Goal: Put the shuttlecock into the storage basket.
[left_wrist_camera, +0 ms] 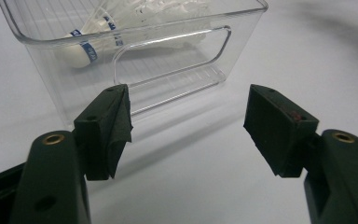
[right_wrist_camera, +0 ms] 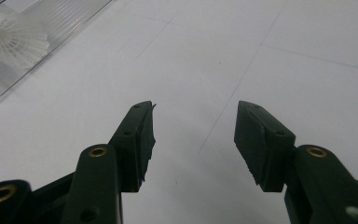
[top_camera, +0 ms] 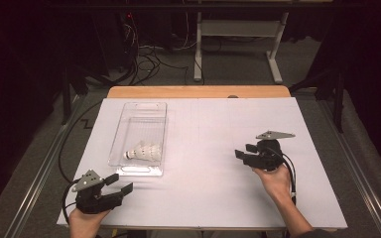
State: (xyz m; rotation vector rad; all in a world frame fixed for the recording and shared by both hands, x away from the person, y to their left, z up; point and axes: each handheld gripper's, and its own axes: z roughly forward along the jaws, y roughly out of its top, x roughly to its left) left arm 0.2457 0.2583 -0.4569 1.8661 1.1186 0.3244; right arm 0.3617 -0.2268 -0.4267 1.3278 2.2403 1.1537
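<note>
A: Just ahead of the left gripper (left_wrist_camera: 189, 121), whose 2 jaws stand wide with nothing between them, sits the clear rectangular plastic bin (left_wrist_camera: 168, 60), and the white feathered shuttlecock (left_wrist_camera: 93, 39) lies on its side inside, beyond the near wall with its cut-out handle.

B: And the right gripper (right_wrist_camera: 193, 135)?

A: Its 2 jaws are also parted and hold nothing; bare white table sheet (right_wrist_camera: 270, 70) lies between and ahead of them, with the bin well off to their left.

B: What might go wrong?

A: The bin looks light. If 1 jaw of the left gripper catches the near wall while reaching over it, the bin would probably slide or tip. A hard pinch on the feather skirt could crush it; the cork end seems the safer hold.
</note>
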